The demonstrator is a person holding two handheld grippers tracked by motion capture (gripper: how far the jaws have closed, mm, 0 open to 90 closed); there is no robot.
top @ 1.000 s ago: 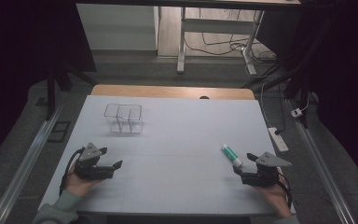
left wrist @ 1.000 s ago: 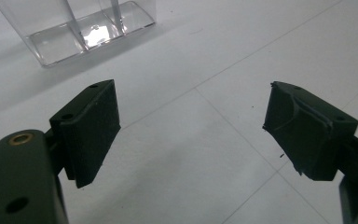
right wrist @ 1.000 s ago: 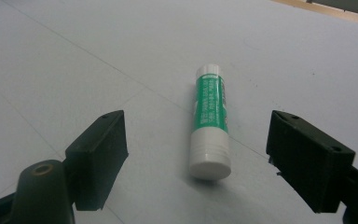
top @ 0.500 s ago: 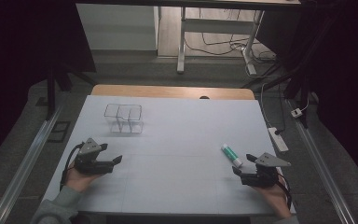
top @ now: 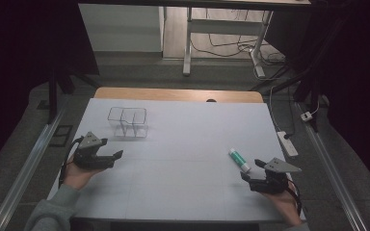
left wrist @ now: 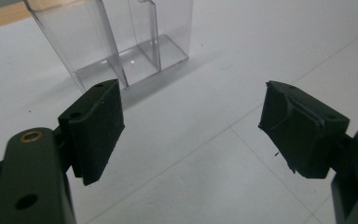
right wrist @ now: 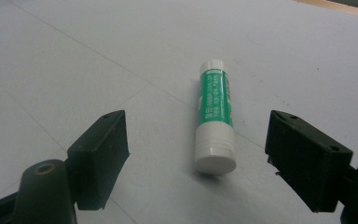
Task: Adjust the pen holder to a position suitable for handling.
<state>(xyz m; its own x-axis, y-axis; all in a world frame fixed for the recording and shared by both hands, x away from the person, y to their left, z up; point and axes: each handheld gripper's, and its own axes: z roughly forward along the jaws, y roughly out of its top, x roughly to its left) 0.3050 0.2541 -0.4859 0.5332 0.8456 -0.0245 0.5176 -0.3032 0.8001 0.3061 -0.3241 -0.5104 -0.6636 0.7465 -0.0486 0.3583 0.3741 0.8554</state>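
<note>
right tongs (right wrist: pixel 193 154) spread wide, empty, low over the desk (top: pixel 183 159), w/ the green glue stick (right wrist: pixel 216 119) lying flat just ahead btwn the jaws, white cap end nearest. left tongs (left wrist: pixel 191 126) also spread, empty, facing the clear acrylic holder (left wrist: pixel 121 42). risk: stick is round, so an off-centre squeeze could roll it away or skew it.

Glue stick (right wrist: pixel 216 116) label print illegible

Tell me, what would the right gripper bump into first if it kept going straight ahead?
Most likely the glue stick. It lies on the table straight ahead of the open right gripper, its near end about level with the jaw tips.
</note>
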